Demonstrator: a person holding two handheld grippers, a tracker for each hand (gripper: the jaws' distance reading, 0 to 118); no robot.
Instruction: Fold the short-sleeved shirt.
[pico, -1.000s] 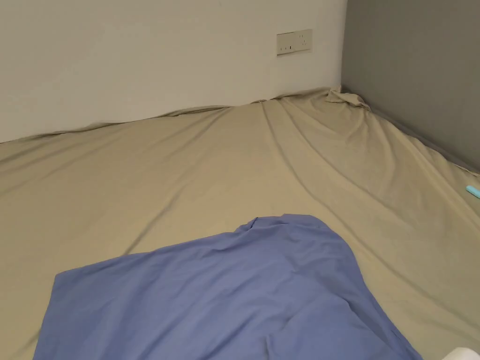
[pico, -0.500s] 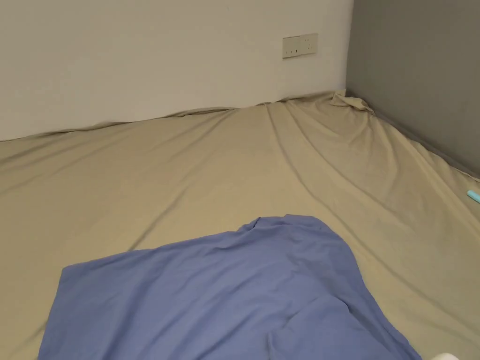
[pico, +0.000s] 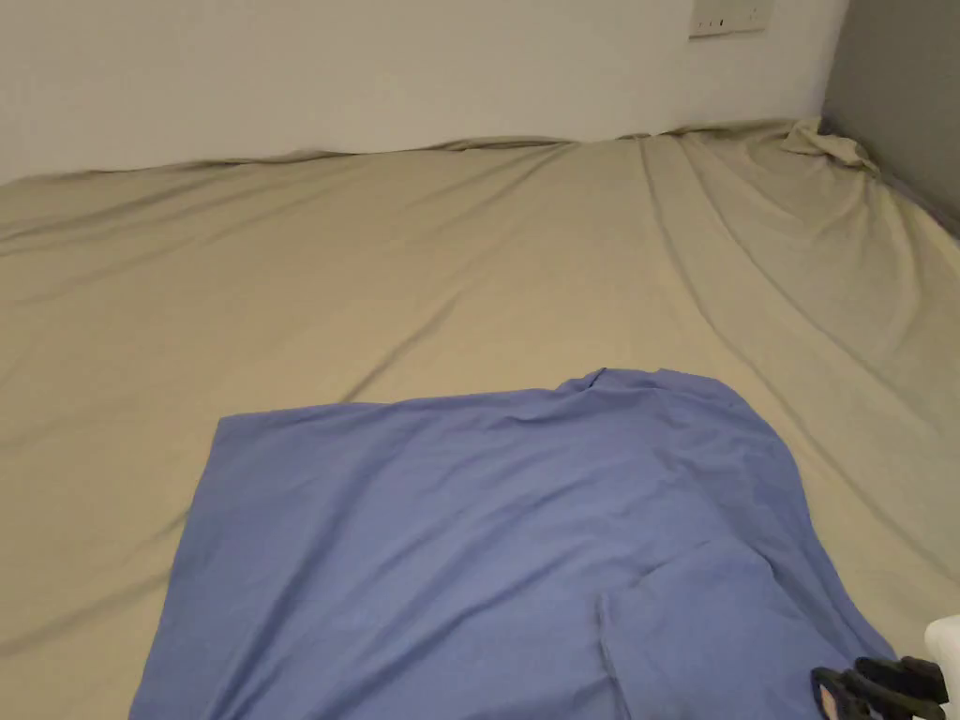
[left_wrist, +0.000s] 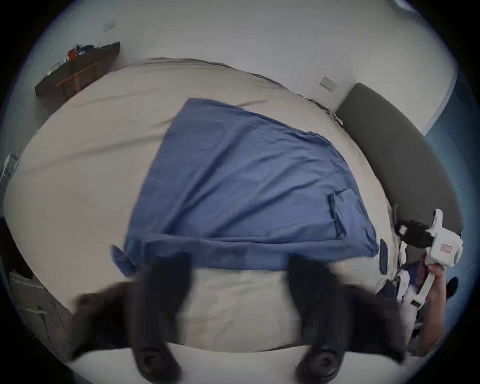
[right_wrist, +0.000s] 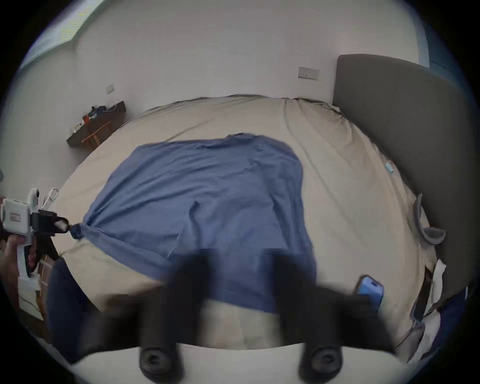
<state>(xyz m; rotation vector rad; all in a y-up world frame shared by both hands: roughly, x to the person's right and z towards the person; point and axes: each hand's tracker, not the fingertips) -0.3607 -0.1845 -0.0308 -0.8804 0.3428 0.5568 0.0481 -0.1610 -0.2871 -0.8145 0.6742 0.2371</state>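
A blue short-sleeved shirt (pico: 487, 544) lies spread flat on the beige bed sheet (pico: 469, 244), with one sleeve (pico: 712, 628) folded onto its body at the near right. In the left gripper view my left gripper (left_wrist: 239, 272) is open, its blurred jaws wide apart just short of the shirt's (left_wrist: 241, 176) near edge. A bunched shirt corner (left_wrist: 122, 257) sits outside its left jaw. My right gripper (right_wrist: 239, 270) is open too, its jaws over the near edge of the shirt (right_wrist: 202, 197). The right gripper (pico: 844, 689) also shows in the head view's bottom right corner.
A grey headboard (right_wrist: 402, 130) runs along the bed's right side and a white wall (pico: 375, 66) along the far side. A blue phone (right_wrist: 370, 291) and a small turquoise object (right_wrist: 389, 167) lie on the sheet. A dark side table (right_wrist: 96, 124) stands beyond the bed.
The head camera has tipped down and swung left, so the shirt sits higher in the picture. The right gripper's black jaws now show at the bottom right. The shirt itself lies as before.
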